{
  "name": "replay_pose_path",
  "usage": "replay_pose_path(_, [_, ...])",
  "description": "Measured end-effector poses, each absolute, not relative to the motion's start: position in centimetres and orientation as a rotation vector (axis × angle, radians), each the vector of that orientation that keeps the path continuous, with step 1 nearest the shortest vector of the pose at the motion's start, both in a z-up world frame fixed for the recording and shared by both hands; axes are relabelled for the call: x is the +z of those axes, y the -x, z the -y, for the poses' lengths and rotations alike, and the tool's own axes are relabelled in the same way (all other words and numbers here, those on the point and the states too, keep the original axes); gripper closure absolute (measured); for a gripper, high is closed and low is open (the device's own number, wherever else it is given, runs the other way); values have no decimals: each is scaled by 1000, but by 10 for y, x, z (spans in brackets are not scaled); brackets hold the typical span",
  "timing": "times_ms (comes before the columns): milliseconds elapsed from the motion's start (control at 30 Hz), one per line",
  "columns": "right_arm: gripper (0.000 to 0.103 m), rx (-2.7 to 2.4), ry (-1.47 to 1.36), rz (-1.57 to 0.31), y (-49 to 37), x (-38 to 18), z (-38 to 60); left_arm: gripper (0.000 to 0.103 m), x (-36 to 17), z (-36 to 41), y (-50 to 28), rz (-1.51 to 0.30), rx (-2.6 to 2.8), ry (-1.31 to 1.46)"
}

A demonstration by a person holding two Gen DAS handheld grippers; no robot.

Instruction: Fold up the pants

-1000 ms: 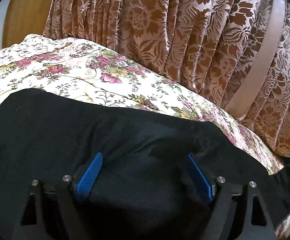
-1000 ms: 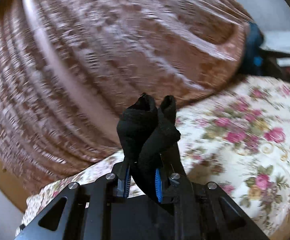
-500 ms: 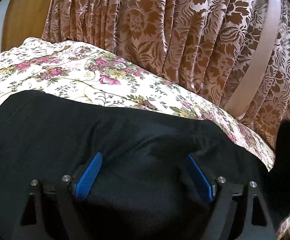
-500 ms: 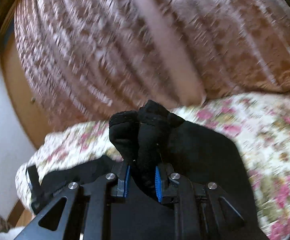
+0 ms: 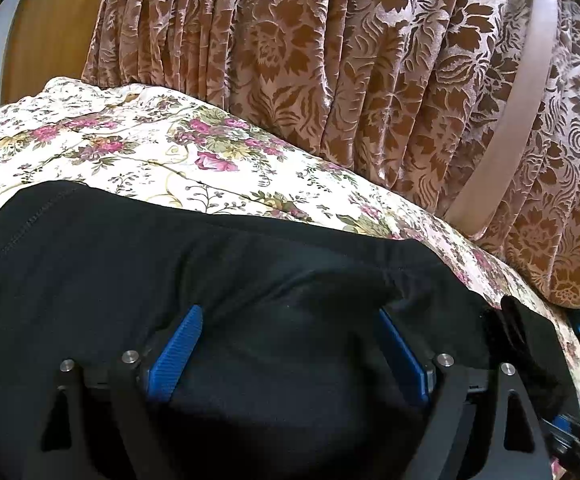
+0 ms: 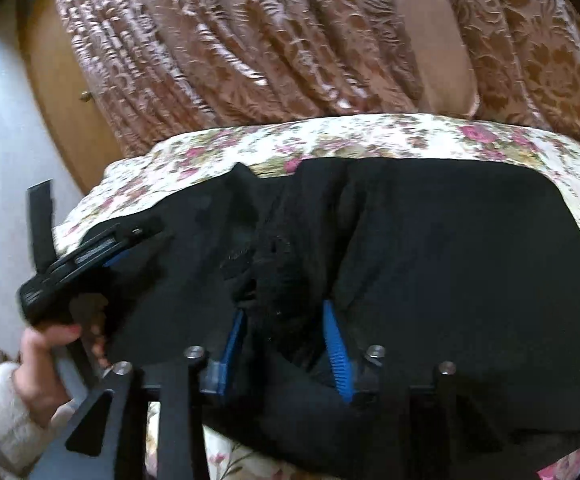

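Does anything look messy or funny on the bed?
Yes. A bunched-up lump of the black pants sits between the opening right gripper jaws, not lying flat like the rest on the flowery bedspread.

Matt black cloth pants [image 5: 249, 272] lie on smooth floral cotton bedspread [image 5: 129, 152]; curtain [image 5: 330, 60] looks velvety, embossed.

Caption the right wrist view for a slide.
Right gripper opening around a bunched fold of black pants on the floral bedspread.
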State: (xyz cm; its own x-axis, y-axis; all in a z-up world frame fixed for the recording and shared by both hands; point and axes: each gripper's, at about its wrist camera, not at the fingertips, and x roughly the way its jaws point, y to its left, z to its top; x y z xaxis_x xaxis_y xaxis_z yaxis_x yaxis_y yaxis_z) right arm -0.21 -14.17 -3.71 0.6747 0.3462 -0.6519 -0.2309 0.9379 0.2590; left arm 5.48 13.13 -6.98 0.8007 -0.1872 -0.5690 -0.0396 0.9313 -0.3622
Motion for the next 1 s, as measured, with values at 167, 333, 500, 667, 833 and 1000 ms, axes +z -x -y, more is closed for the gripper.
replay_pose_path(167, [59,390,-288,-712,28,-19,178,16,-55,-136,-46,-619,-167,525])
replay_pose_path(333, [59,196,-383,-580,37,5,242,16,-34,-94,-49,-682,-388,563])
replay_pose_path(500, [72,-15,-447,-632,10,1,295,16,-34,-27,-68,-822,-555,536])
replay_pose_path(667, [73,-48,-459,-693,-14,-18,311,83,-57,23,-80,-982,-594,405])
replay_pose_path(833, [73,-48,-461,-730,-18,-34,314,88,-42,17,-62,-916,-553,394])
replay_pose_path(1000, [76,8,-543,-743,-19,-52,324,87,-68,6,-70,-954,-509,444])
